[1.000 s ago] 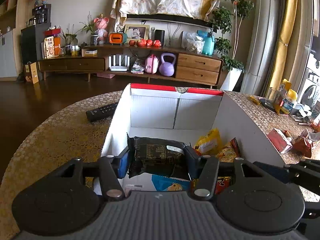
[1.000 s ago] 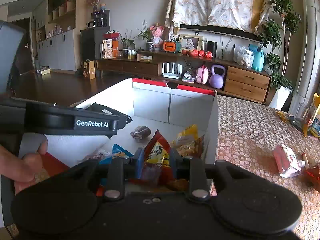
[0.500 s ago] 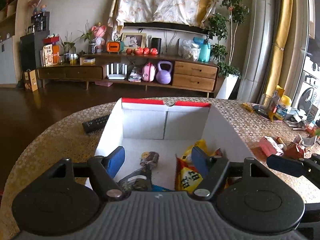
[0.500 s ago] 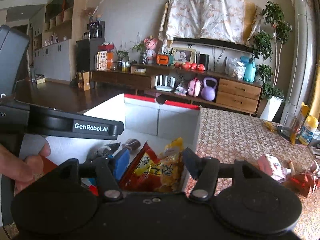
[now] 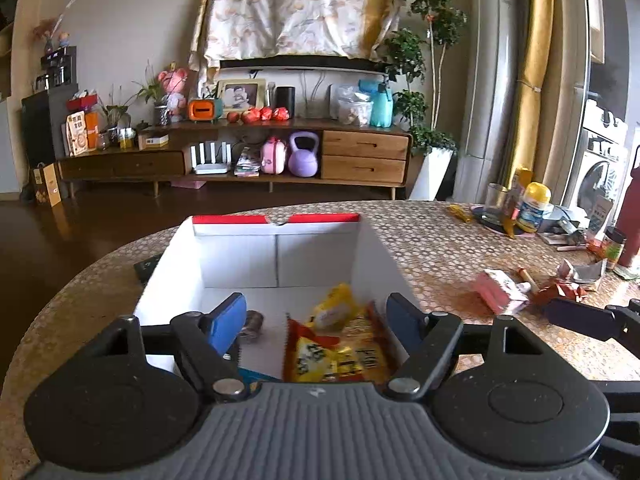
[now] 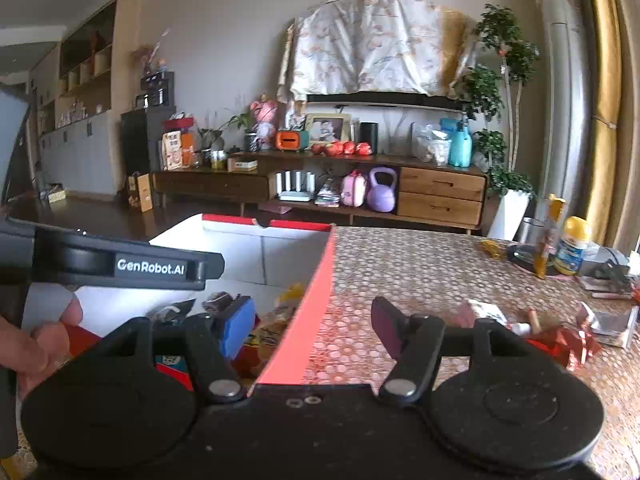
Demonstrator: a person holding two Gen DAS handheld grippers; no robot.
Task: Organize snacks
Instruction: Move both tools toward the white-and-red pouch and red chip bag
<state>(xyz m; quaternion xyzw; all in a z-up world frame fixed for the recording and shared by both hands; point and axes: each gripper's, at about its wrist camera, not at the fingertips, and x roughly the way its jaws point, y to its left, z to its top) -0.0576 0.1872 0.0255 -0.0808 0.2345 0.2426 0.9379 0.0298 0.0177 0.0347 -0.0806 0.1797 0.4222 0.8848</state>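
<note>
**A:** What are your 2 grippers doing?

**B:** My left gripper (image 5: 316,316) has its jaws spread, and they have just been opening further. Nothing is pinched between the blue pads (image 5: 230,322). They frame the inside of the white cardboard box with the red rim (image 5: 276,248), in the middle of the left wrist view.

**A:** And the right one?

**B:** My right gripper (image 6: 310,326) is spread too, its jaws also just opened wider, with nothing gripped. It straddles the box's right wall: 1 pad sits over the box, the other over the gold patterned tablecloth (image 6: 420,264).

**A:** Where are the snacks?

**B:** Inside the box, lower centre of the left wrist view, lie a red and yellow crinkled snack bag (image 5: 336,354), a small yellow packet (image 5: 334,308) just behind it, and a small dark wrapped sweet (image 5: 252,324) to its left, close to my left pad. On the tablecloth, right of the box, there are a pink wrapped packet (image 5: 498,292) and some red crumpled wrappers (image 5: 560,292), both apart from the box.

**A:** Anything else close by?

**B:** In the right wrist view my left hand (image 6: 36,344) shows at the lower left edge, wrapped around the black handle of the other gripper.
</note>
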